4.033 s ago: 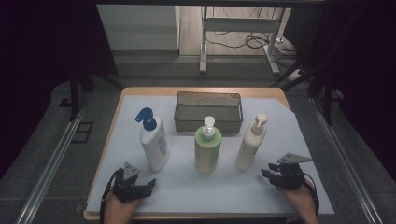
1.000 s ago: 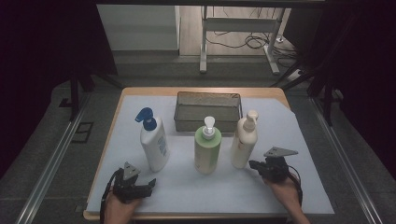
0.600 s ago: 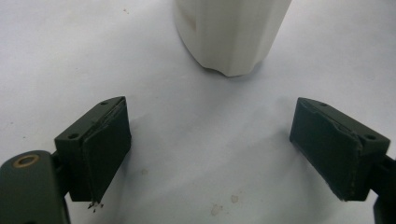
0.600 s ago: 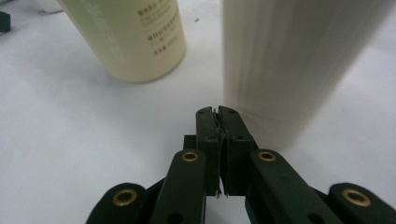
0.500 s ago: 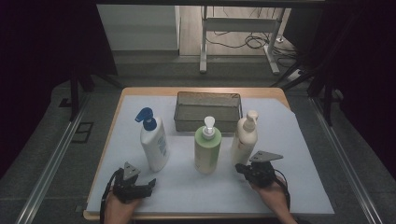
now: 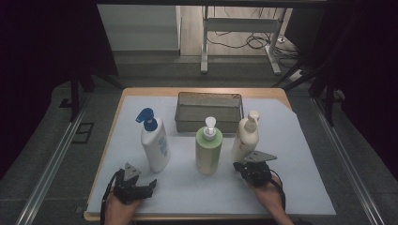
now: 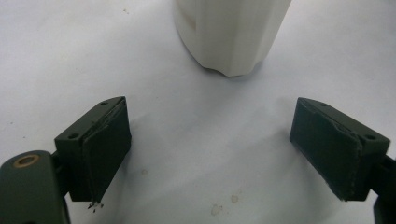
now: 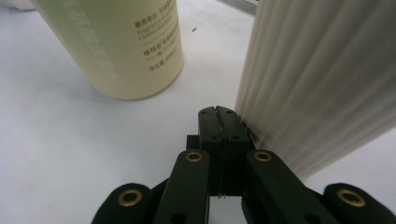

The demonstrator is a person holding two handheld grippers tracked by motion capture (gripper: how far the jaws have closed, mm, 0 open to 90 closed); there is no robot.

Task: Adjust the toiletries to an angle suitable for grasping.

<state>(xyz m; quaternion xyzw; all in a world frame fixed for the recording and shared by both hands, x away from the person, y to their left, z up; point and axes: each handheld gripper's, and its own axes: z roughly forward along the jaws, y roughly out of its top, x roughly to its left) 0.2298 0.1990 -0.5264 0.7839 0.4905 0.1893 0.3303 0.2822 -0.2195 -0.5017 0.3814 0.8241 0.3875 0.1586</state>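
Cream ribbed bottle (image 8: 322, 79) crowding right gripper (image 8: 218, 112), green bottle (image 8: 116, 42) near

Table (image 6: 277, 93) w/ white sheet (image 6: 300, 187), 3 pump bottles (image 6: 209, 150), mesh basket (image 6: 209, 112)

In front of the one wire basket (image 6: 209, 111) I count three pump bottles: one white with a blue pump (image 6: 154, 140), one green (image 6: 209, 148), one cream (image 6: 246, 134). I hold two tongs.

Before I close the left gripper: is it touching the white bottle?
Apart. In the left gripper view, bare paper lies between the open left gripper and the white bottle.
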